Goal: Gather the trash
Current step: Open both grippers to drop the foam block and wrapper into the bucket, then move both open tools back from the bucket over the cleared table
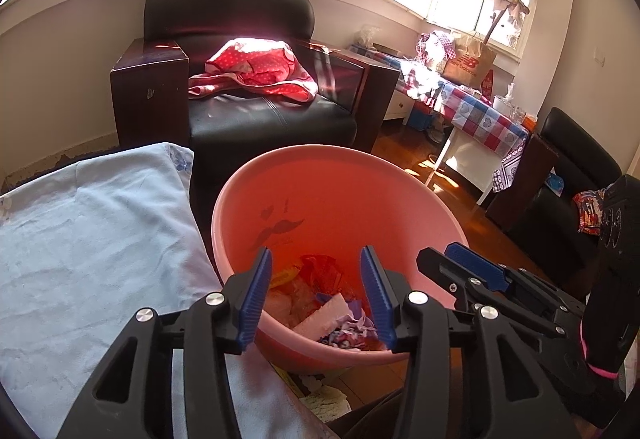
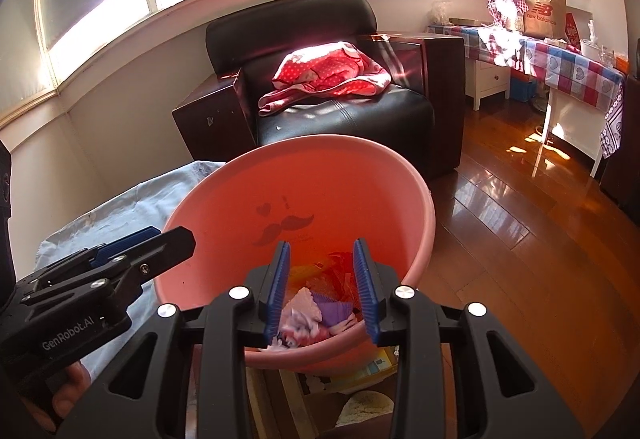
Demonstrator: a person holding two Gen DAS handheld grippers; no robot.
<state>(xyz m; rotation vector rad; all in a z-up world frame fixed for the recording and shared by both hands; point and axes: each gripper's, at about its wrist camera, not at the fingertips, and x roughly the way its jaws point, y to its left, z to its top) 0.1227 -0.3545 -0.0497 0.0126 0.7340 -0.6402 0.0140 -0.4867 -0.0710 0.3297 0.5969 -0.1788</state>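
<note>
A pink plastic bucket [image 1: 248,175] [image 2: 224,175] stands right in front of both grippers. At its bottom lies a heap of trash [image 1: 320,303] [image 2: 316,303]: orange and red wrappers, a white piece, purple and patterned scraps. My left gripper [image 1: 316,253] hangs over the bucket's near rim, open, with nothing between its blue pads [image 1: 256,295]. My right gripper [image 2: 321,244] hangs beside it over the same rim, jaws apart and empty. Each gripper shows from the side in the other's view: the right gripper [image 1: 436,259] and the left gripper [image 2: 180,239].
A light blue sheet [image 1: 92,239] lies just left of the bucket. Behind stands a black armchair [image 1: 260,119] with a red dotted cloth [image 1: 256,73]. A table with a checked cloth [image 1: 480,115] stands far right on the wooden floor [image 2: 500,239]. Papers lie under the bucket [image 2: 372,367].
</note>
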